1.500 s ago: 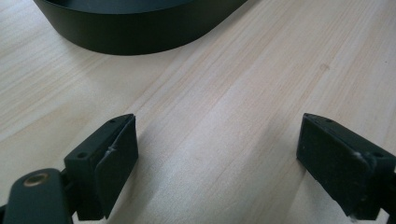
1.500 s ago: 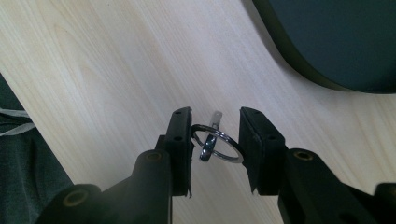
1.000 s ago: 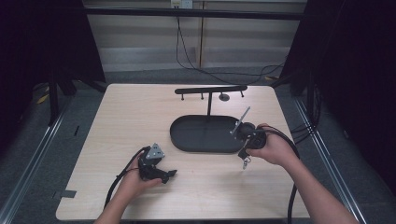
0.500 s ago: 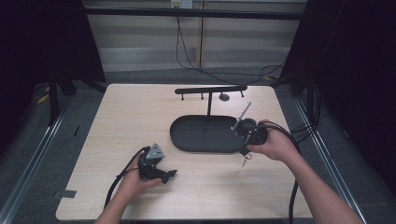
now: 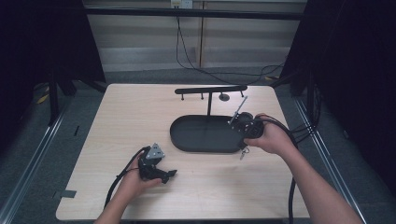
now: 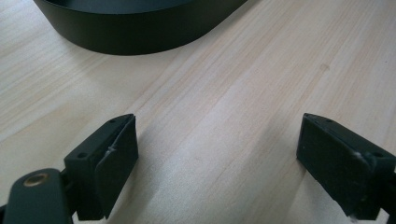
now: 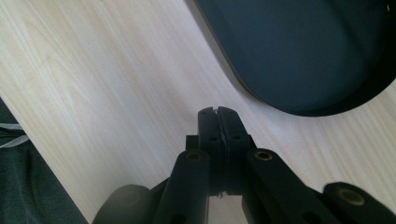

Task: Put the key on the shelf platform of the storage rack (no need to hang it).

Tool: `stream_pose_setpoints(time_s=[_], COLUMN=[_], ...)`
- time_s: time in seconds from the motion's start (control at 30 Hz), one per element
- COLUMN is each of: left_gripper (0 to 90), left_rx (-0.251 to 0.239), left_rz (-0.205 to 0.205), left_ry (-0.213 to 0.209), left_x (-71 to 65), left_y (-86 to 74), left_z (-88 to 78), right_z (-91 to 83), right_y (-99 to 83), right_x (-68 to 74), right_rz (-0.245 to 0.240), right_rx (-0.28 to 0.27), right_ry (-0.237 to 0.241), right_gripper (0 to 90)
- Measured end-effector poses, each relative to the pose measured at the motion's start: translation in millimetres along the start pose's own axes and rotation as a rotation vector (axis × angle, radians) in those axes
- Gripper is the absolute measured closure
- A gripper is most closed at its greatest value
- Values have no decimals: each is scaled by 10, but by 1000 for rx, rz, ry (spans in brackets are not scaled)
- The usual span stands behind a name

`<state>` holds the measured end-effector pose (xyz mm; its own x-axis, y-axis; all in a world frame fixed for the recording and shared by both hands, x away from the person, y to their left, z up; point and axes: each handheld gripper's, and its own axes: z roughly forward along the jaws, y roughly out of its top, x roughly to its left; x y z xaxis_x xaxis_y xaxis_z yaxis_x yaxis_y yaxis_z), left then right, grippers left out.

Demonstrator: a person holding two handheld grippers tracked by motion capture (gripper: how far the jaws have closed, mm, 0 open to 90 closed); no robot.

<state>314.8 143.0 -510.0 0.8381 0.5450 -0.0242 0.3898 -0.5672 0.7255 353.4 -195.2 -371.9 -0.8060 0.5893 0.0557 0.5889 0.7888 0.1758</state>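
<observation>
Left hand-held gripper (image 6: 217,158) low over counter (image 5: 116,121), jaws spread wide. Right hand-held gripper (image 7: 217,116) beside black tray (image 5: 205,135), jaws pressed together, empty.

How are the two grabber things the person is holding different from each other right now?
The left gripper has its black jaws spread wide apart, with bare light wooden table between them; the right gripper has its jaws pressed together. The left one sits low near the table's front edge, away from the black oval tray; the right one is beside that tray's right end. Both are black, hand-held, and grip nothing.
</observation>
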Motion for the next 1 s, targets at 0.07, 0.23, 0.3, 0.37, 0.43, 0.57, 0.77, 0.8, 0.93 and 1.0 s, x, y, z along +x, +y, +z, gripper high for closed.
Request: stream_pose_setpoints(time_s=[0.07,0.23,0.3,0.37,0.43,0.57,0.77,0.8,0.93,1.0], left_gripper=[123,124,123,123,123,123,123,123,121,121], left_rx=[0,0,0,0,-1,0,0,0,0,-1], left_rz=[0,-1,-2,-2,-2,-1,-1,-1,0,0], left_ry=[0,0,-4,-4,-1,-1,-1,-1,-2,-3], left_x=[0,0,-1,-1,-1,0,0,-1,-1,-2], left_y=[0,0,0,0,0,0,0,0,0,0], left_z=[0,0,1,1,1,0,0,1,1,1], right_z=[-8,-34,-44,-54,-62,-76,-60,-57,-60,-61], right_y=[16,61,81,99,116,160,219,238,280,297], right_x=[-20,-62,-78,-90,-102,-142,-182,-195,-207,-211], right_rz=[-2,3,0,2,6,11,12,6,7,16], right_rx=[2,3,0,-4,-8,-21,-6,-7,-7,-14], right_ry=[-1,-9,-12,-16,-18,-9,-26,-24,-34,-31], right_gripper=[899,898,899,898,898,898,898,898,898,898])
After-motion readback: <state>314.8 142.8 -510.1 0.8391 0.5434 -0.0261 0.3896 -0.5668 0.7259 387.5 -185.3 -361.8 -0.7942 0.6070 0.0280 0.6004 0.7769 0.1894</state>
